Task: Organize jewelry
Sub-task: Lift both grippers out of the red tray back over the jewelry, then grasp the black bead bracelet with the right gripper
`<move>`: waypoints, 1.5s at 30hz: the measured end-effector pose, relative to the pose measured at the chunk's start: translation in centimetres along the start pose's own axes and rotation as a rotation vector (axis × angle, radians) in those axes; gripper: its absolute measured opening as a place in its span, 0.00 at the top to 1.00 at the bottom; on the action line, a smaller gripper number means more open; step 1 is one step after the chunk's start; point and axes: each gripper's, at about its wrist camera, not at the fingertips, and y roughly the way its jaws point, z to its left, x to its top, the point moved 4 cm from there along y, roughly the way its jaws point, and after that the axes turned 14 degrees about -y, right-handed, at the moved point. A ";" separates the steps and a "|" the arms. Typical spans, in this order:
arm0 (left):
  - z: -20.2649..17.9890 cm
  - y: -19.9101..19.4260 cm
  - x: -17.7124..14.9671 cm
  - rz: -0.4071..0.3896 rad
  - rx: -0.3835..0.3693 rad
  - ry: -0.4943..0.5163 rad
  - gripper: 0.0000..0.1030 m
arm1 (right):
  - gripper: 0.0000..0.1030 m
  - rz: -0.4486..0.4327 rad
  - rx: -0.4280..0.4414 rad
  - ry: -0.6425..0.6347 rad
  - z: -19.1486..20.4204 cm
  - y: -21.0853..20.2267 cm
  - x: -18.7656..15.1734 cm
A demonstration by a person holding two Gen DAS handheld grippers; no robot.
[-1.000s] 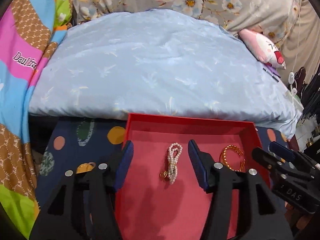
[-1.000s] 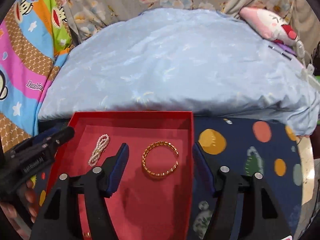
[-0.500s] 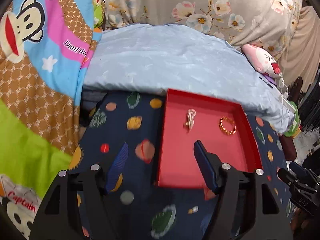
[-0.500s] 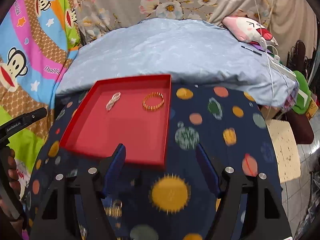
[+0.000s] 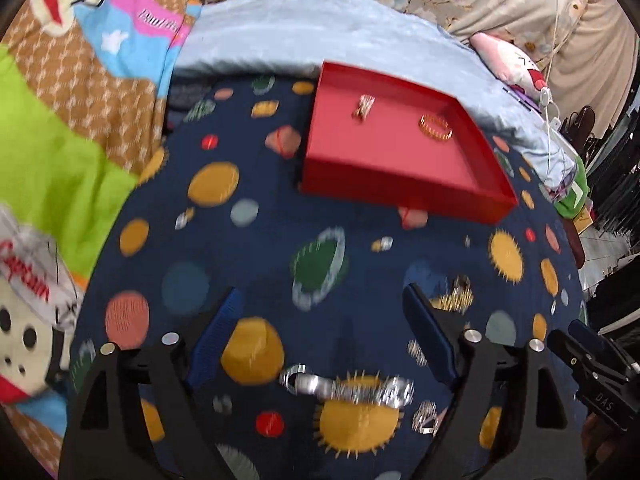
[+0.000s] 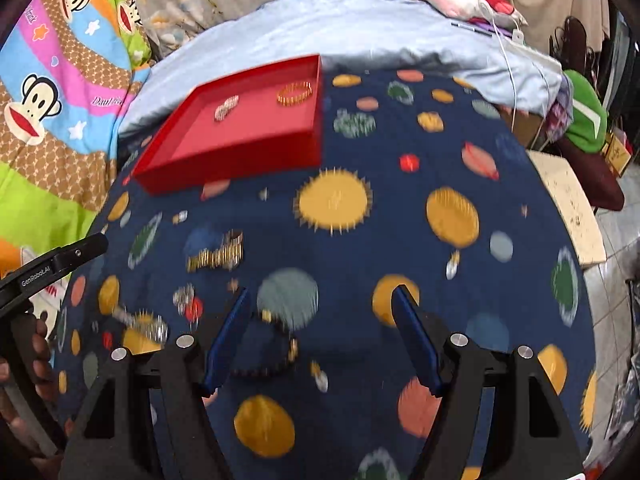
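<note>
Two pieces are already in the red tray (image 5: 400,160): a pearl bracelet (image 5: 363,107) and a gold bangle (image 5: 435,127), lying apart near its far wall. Your left gripper (image 5: 324,332) has just been opening its jaws and grips nothing; a silver chain bracelet (image 5: 348,388) lies on the planet-print blanket (image 5: 248,168) just below the gap. Your right gripper (image 6: 320,336) is spread wide and empty too, with a small dark piece (image 6: 276,344) by its left pad.

What I'd worry about: everything's motion-blurred, so clamp too soon and you could pinch blanket or flick a thin chain away. Soft bedding lets small bits sink, too.

Only the right view shows the gold watch-like band (image 6: 218,254) clearly; the left view hides most of it behind a finger. Only the left one shows the silver chain whole.
</note>
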 end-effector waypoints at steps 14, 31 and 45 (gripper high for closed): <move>2.1 -0.1 -5.1 0.052 0.027 -0.014 0.20 | 0.34 0.001 0.005 -0.027 2.3 -0.9 -3.7; 2.1 0.4 -7.2 0.051 0.031 0.002 0.20 | 0.66 0.033 0.016 -0.032 2.5 2.5 -4.1; 2.9 0.9 -7.0 0.057 0.021 -0.030 0.20 | 0.92 0.011 -0.043 -0.077 3.3 3.3 -3.5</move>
